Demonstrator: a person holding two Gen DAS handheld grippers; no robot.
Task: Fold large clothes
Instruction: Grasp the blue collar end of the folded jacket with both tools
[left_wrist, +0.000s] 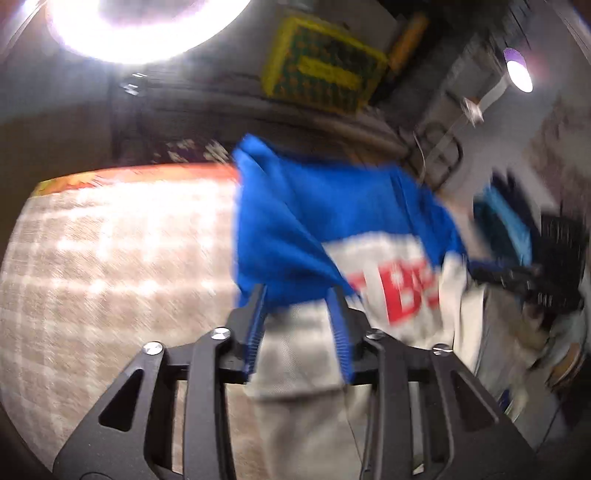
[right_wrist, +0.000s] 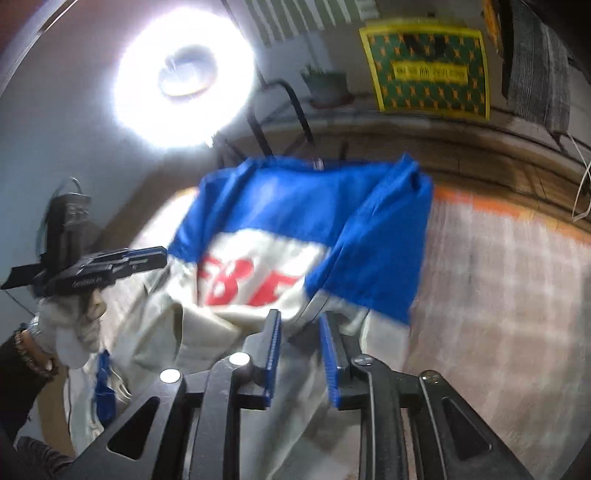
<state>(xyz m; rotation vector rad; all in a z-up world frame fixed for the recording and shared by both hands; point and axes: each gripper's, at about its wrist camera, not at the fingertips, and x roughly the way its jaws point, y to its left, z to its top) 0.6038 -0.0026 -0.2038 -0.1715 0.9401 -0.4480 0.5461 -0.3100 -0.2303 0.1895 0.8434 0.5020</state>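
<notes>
Blue-and-white shirt (right_wrist: 295, 229), red lettering

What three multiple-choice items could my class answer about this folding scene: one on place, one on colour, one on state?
1. Where is the garment?
A. Spread flat on the checked cover
B. Held up by both grippers beside the checked cover
C. Packed in a basket

2. What colour are the letters on its white band?
A. Red
B. Green
C. Black

3. What is the left gripper doing?
A. Wide open, clear of cloth
B. Holding a hanger
C. Shut on the garment

Key: 1 B, the garment hangs from the left gripper and the right gripper, with the checked cover beside it. 2 A, the letters are red. 3 C, blue cloth is pinched at its fingertips.
</notes>
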